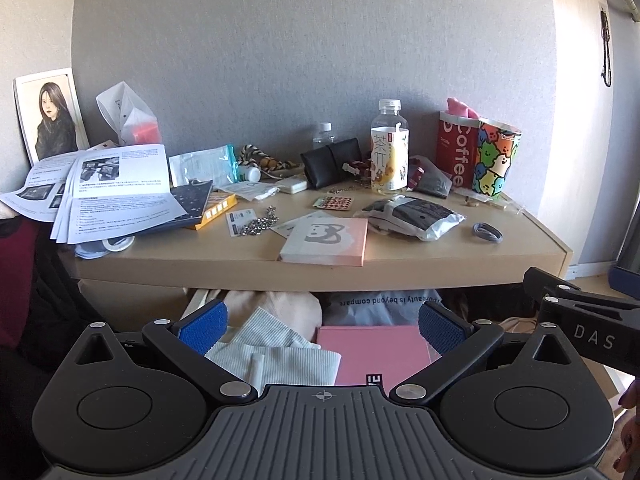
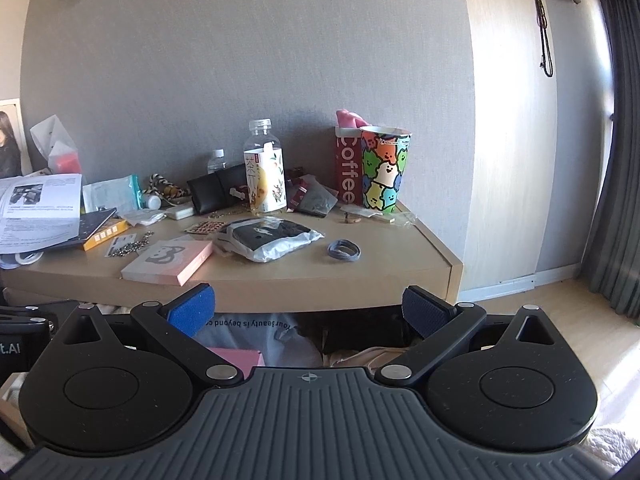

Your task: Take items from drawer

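Tea bottle (image 1: 389,148) beside coffee bag (image 1: 456,152)

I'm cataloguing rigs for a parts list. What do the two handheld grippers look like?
Both match: black bodies with a ribbed grey centre plate marked with a small crosshair, round black discs on either side, silver pivot rivets, and black linkage arms ending in blue textured pads. This holds for the left gripper and the right gripper. In the left view, the right one's side shows white "DAS" lettering. No cables visible.

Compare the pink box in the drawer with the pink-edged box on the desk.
The drawer box is plain pink all over and partly hidden behind the left gripper; the desk box has a pale top with a grey cartoon print and lies in full view at the desk's front edge. Both are flat, square-cornered and lie face up.
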